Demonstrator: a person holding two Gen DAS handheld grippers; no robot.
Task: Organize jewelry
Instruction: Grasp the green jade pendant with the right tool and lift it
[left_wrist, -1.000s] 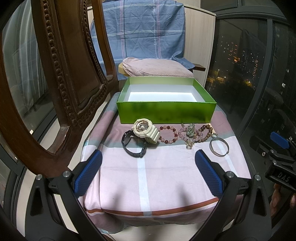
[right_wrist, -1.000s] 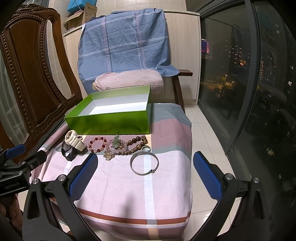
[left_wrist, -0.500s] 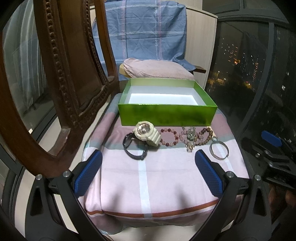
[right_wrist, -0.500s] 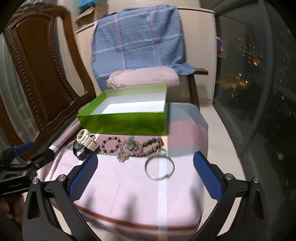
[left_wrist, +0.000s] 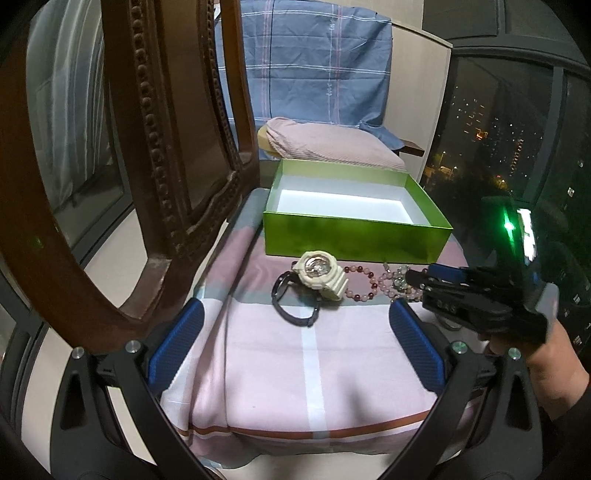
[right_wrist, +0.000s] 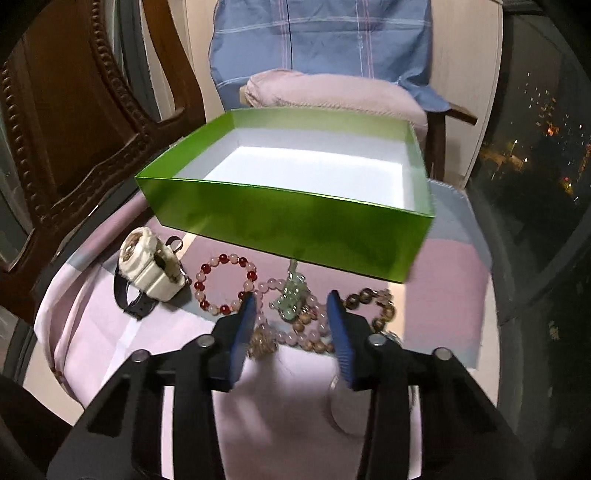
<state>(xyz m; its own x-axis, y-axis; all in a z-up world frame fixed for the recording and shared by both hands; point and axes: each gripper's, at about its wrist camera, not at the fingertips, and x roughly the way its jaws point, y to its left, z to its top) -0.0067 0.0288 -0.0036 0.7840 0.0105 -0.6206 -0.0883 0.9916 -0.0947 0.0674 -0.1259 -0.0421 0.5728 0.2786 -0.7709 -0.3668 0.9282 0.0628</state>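
An open green box (left_wrist: 354, 236) (right_wrist: 288, 225) with a white inside stands on the pink checked cloth (left_wrist: 310, 354). In front of it lie a cream watch (left_wrist: 319, 273) (right_wrist: 149, 266) over a dark watch (left_wrist: 291, 306), a red and pink bead bracelet (right_wrist: 225, 284) (left_wrist: 360, 284), and a heap of pink and brown bead bracelets with a green pendant (right_wrist: 295, 299). My right gripper (right_wrist: 291, 310) is partly open just above that heap, jaws either side of the pendant, holding nothing. It shows at the right of the left wrist view (left_wrist: 417, 275). My left gripper (left_wrist: 295, 325) is wide open and empty, short of the watches.
A carved wooden chair back (left_wrist: 122, 155) (right_wrist: 66, 122) rises close on the left. Behind the box is a pink cushion (left_wrist: 325, 146) and a blue checked cloth (left_wrist: 314, 66). A dark window (left_wrist: 517, 129) is on the right. A silver bangle (right_wrist: 393, 336) lies under the right finger.
My right gripper has moved forward and down over the bead heap, and its jaws have narrowed. My left gripper has shifted slightly left and closer to the chair.
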